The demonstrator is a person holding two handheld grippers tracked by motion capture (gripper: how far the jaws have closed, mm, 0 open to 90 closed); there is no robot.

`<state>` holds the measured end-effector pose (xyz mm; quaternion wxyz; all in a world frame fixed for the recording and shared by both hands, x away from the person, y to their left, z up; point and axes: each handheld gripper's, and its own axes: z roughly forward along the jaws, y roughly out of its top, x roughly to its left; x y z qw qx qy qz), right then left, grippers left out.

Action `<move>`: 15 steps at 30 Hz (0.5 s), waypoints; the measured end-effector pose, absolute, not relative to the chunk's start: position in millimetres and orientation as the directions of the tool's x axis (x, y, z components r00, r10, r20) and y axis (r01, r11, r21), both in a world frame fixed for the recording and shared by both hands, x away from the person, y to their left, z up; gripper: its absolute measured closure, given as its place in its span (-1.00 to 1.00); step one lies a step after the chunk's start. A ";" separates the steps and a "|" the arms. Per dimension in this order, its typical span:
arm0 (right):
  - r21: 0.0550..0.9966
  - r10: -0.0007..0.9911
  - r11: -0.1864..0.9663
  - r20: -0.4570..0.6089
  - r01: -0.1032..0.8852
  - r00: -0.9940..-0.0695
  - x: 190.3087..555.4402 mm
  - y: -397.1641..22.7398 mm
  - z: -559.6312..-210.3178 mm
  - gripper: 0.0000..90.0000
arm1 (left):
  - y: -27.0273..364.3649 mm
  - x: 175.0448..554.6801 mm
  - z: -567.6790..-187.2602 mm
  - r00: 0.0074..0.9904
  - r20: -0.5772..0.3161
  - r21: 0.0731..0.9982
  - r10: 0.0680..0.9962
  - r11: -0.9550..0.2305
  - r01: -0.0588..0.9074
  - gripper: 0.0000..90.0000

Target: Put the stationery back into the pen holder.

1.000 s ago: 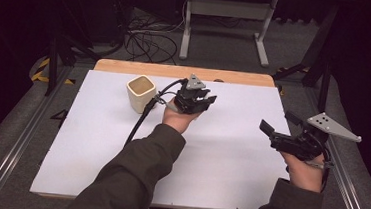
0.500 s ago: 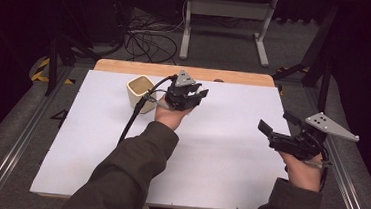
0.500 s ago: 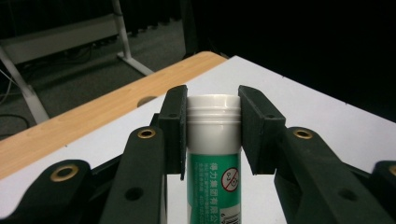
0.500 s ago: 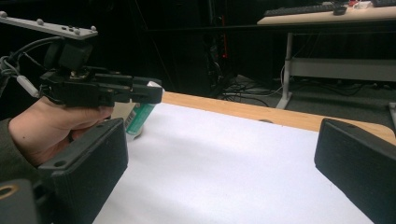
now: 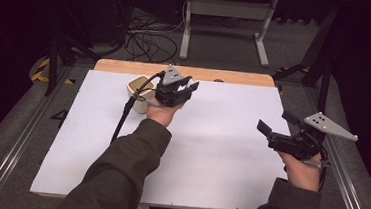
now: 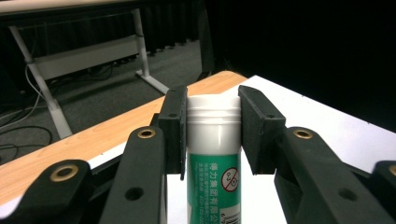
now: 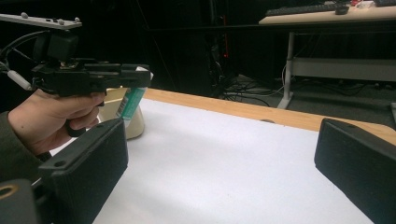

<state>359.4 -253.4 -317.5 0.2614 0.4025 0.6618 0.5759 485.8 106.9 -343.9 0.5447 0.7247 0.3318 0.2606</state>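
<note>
Here the left tool [image 6: 212,135] clamps a green-labelled white tube [image 6: 214,154], while the right tool [image 7: 224,172] gapes wide.

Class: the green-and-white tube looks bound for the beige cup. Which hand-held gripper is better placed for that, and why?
Left. The left hand-held gripper already clamps the tube right beside the cup; the right hand-held gripper is open, far across the table.

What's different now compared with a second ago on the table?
The left tongs, clamped on the green-and-white tube, have moved left across the white mat toward the beige cup. The right tongs stayed put, open and empty, and the cup has not shifted.
</note>
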 end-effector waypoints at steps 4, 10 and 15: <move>0.973 0.834 0.013 0.118 0.232 -0.539 359.4 -253.4 -317.6 -0.93 | 114.4 486.2 -344.0 0.624 0.031 0.964 0.781 -0.189 0.188 0.45; 0.973 0.834 0.015 0.116 0.232 -0.540 359.7 -253.0 -317.8 -0.93 | 125.7 486.9 -344.0 0.601 0.041 0.969 0.798 -0.179 0.172 0.45; 0.973 0.835 0.014 0.116 0.232 -0.538 359.7 -253.1 -317.9 -0.93 | 136.2 489.1 -343.9 0.591 0.040 0.970 0.805 -0.174 0.170 0.45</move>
